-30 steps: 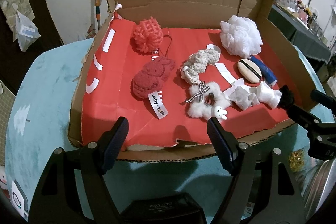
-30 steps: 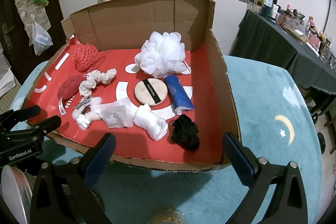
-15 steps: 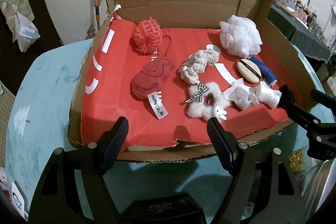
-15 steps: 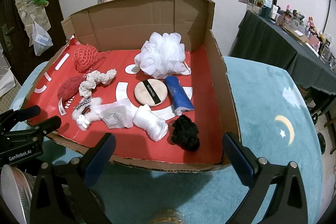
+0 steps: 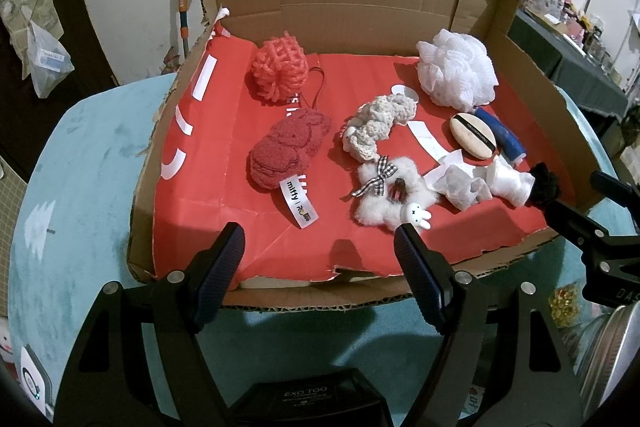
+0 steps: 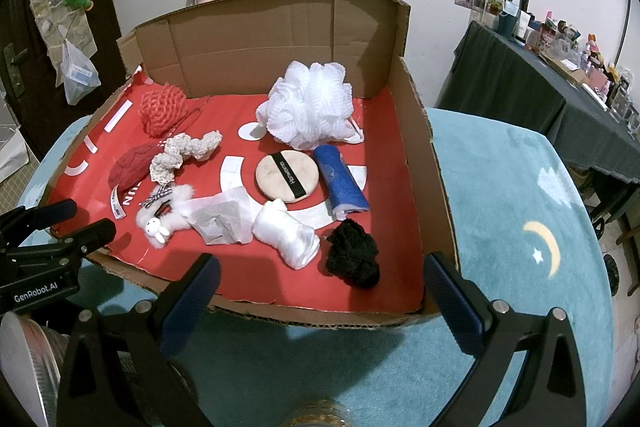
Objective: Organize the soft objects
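Right wrist view: cardboard box [image 6: 424,147] on table [image 6: 520,187]; black scrunchie [image 6: 352,259] at 6 o'clock inside, light, squashy, best pinched across its bulk. Right tongs [image 6: 320,291] and left tongs [image 5: 320,259] spread, holding nothing.

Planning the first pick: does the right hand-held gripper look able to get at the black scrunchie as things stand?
Probably yes. The right hand-held gripper is open at the box's low front edge, and the black scrunchie lies just beyond with nothing on it.

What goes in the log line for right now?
left gripper: open, empty | right gripper: open, empty | cardboard box: soft items inside, untouched
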### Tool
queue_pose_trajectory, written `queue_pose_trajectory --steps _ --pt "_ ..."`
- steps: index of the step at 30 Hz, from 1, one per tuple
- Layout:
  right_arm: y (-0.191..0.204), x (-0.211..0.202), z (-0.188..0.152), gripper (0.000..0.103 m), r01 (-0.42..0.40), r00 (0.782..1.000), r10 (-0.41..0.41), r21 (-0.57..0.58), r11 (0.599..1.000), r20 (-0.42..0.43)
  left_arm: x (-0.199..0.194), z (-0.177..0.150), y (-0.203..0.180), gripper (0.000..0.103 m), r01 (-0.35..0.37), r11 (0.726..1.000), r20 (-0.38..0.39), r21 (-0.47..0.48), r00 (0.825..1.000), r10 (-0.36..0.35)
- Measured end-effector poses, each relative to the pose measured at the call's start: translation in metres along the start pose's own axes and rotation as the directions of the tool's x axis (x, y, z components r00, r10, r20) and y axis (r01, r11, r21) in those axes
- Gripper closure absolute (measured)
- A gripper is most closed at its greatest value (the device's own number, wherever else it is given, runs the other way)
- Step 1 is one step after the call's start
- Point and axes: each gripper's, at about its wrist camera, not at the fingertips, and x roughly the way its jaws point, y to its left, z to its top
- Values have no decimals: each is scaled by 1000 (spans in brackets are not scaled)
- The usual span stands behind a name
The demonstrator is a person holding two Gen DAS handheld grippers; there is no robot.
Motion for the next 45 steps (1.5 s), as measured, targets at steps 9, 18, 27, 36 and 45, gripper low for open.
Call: queue_pose_trajectory --steps 9,18,27,36,45 --pt "0 0 0 0 0 1000 0 0 1000 1 -1 0 0 27 1 1000 4 2 1000 -1" --pt "0 0 0 0 0 1000 0 1 1000 2 -1 0 0 27 4 1000 4 0 1000 -4" --pt "0 0 -1 0 0 1000 0 1 1000 2 -1 0 0 27 6 1000 3 0 1000 -6" --pt "0 0 -1 0 -4 1000 4 5 1000 4 -5 -2 -2 27 15 1000 17 11 1000 -15" --pt "-2 -23 5 0 -4 999 3 11 1000 50 -16 -5 1 27 47 999 25 -5 999 -47"
